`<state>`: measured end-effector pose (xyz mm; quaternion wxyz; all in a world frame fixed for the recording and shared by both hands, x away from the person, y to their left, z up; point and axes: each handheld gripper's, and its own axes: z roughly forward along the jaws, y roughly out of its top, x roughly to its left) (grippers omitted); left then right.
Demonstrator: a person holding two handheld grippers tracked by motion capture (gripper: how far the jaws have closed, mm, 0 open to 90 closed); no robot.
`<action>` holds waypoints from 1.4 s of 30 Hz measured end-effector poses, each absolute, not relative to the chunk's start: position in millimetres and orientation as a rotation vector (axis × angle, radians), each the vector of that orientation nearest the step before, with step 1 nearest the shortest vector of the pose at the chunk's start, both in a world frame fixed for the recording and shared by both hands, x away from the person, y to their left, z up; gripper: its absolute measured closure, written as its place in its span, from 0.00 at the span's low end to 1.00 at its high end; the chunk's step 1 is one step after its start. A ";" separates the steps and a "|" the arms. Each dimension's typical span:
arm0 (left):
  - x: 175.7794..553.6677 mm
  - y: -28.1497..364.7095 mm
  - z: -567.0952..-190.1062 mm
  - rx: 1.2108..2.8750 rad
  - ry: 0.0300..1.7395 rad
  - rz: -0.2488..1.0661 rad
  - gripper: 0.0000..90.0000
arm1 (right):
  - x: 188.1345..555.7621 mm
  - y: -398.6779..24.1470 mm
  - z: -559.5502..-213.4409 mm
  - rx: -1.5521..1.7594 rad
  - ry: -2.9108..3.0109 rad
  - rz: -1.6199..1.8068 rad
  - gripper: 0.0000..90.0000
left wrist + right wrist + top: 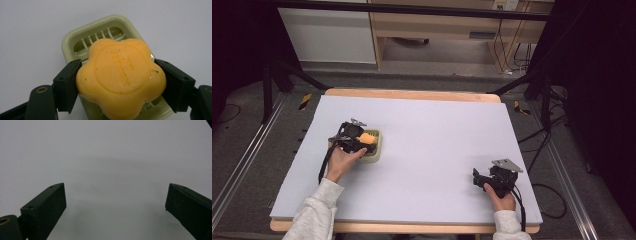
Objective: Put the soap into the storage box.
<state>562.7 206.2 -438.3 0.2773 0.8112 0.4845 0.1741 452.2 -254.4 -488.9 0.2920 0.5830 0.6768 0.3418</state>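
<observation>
Soap (120, 78), orange and shaped like a flower, sat squeezed between the two black jaws of the left gripper (120, 82). It was round, so it had no long side. Its flat face with raised letters faced up at the camera, but the letters were too blurry to read. The soap was right above a pale green soap dish (75, 37) with slots in its floor. I could not tell if the soap touched the dish. The dish's long side ran away from the gripper, and the soap hid its near half.

In the high view the dish (378, 150) was on the left part of the white table (427, 130). The left hand (343, 159) reached forward with a bent wrist. The right gripper (478, 179) rested low near the right front edge, held by the right hand (502, 197). Its jaws stood wide apart with nothing between them.
</observation>
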 end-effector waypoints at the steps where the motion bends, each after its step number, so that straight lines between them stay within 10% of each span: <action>1: 562.6 205.9 -438.6 2.179 1.300 0.466 0.28 | 452.2 -254.3 -488.9 1.553 1.804 0.910 0.04; 42: 560.7 203.6 -437.0 2.154 1.294 0.480 0.23 | 452.1 -254.0 -489.0 1.544 1.807 0.908 0.04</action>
